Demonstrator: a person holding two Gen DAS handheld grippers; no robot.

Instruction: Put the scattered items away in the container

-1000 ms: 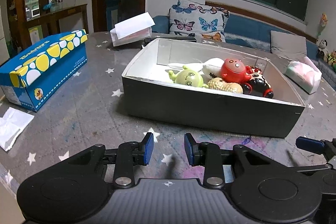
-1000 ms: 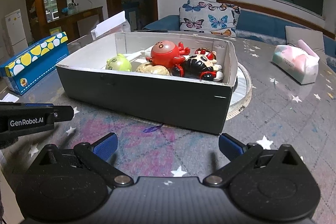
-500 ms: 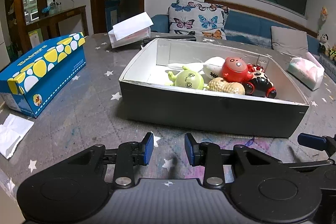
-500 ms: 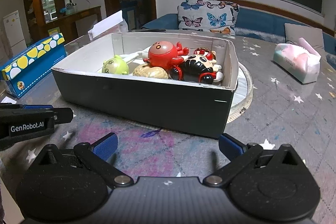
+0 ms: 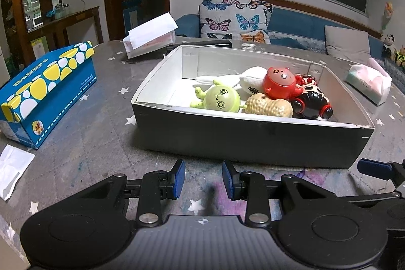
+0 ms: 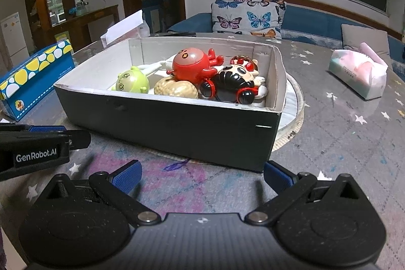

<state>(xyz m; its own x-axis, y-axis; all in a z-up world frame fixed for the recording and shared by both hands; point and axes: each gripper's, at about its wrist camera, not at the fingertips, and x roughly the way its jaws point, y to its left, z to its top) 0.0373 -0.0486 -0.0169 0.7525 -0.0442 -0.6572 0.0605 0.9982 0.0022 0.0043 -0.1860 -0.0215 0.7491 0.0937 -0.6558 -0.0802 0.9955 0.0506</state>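
The container [image 5: 253, 141], a shallow box with dark grey outer walls and white inside, sits on the star-patterned table [image 5: 83, 141] holding a red octopus toy [image 5: 278, 85], a black-haired doll [image 5: 311, 103], a green figure [image 5: 221, 100], a peanut-shaped toy [image 5: 268, 108] and what may be a white ball [image 5: 253, 82]. It lies just ahead of the left gripper [image 5: 203, 180] and the right gripper [image 6: 202, 175], both parted and holding nothing.

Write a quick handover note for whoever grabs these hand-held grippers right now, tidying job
Left hand-held gripper: open, empty, above the table short of the box.
Right hand-held gripper: open wide, empty, beside it.
In the box: green toy, red octopus toy, peanut toy, black-haired doll, white football.
Done: no toys visible on the table.
Left: tissue packs, blue box and paper remain out; check whether they count.
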